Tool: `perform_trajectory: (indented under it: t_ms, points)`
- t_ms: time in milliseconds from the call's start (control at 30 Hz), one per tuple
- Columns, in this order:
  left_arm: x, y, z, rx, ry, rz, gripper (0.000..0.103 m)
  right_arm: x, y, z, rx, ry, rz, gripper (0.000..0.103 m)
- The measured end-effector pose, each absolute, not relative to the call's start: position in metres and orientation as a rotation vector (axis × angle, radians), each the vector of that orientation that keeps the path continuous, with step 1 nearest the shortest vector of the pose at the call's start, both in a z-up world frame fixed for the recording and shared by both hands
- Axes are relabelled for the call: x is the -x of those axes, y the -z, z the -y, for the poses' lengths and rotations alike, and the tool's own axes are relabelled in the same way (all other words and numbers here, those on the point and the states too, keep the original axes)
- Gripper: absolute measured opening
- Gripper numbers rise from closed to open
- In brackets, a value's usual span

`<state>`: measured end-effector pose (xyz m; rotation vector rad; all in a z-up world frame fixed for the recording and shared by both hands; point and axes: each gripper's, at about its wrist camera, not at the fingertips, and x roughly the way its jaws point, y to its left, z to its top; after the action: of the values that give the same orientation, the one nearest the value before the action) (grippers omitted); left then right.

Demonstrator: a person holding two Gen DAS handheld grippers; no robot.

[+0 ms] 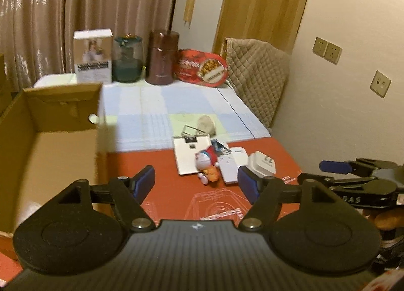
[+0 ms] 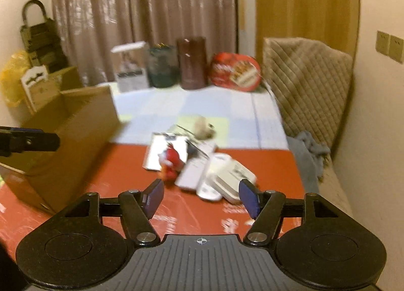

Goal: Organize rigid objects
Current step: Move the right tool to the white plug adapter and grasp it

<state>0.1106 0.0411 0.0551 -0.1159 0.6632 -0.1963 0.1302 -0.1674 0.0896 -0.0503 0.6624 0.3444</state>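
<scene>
Both the left claw (image 1: pixel 197 181) and right claw (image 2: pixel 200 196), jaws parted and empty, face the clutter of toy figure (image 1: pixel 208 163), white adapter (image 1: pixel 262 164) and flat white card (image 1: pixel 188 156) on the red table (image 1: pixel 156 164), presumably for loading into the open cardboard box (image 1: pixel 50 139) at left.

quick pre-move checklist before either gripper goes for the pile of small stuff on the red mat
1. Left gripper open, nothing between the fingers: ok.
2. Right gripper open, nothing held: ok.
3. Cardboard box open on top, ready to take items: ok.
4. Box contents: cannot tell, only part of its floor shows.
5. Cartoon figurine free to lift: not ok, it touches the white remote.
6. Picture sharpness: not ok, right wrist view blurred.
</scene>
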Motion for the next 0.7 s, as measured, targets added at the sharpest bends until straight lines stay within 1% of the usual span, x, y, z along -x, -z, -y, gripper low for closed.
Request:
perform_trajectory:
  t_ms: [33,267,333,400,500,600,700]
  points:
    - [-0.114,-0.051,-0.037,0.114,0.196,-0.669,0.071,-0.132,-0.085,0.172,0.048,-0.334,-0.665,0.064]
    - [-0.136,-0.018,-0.016,0.097,0.174,-0.718,0.072,-0.156,-0.060,0.190,0.007,-0.297,-0.692,0.068]
    - [-0.143,-0.010,-0.012,0.095,0.161,-0.728,0.074,-0.166,-0.053,0.196,-0.027,-0.285,-0.693,0.075]
    - [-0.150,-0.002,-0.010,0.091,0.152,-0.736,0.075,-0.179,-0.046,0.197,-0.065,-0.261,-0.705,0.079]
    - [-0.162,0.010,-0.005,0.082,0.134,-0.745,0.075,-0.195,-0.036,0.198,-0.102,-0.241,-0.728,0.081]
    - [-0.173,0.022,-0.002,0.072,0.131,-0.754,0.079,-0.210,-0.027,0.198,-0.112,-0.248,-0.744,0.083]
    - [-0.183,0.031,0.001,0.064,0.134,-0.759,0.081,-0.225,-0.020,0.198,-0.138,-0.259,-0.765,0.088]
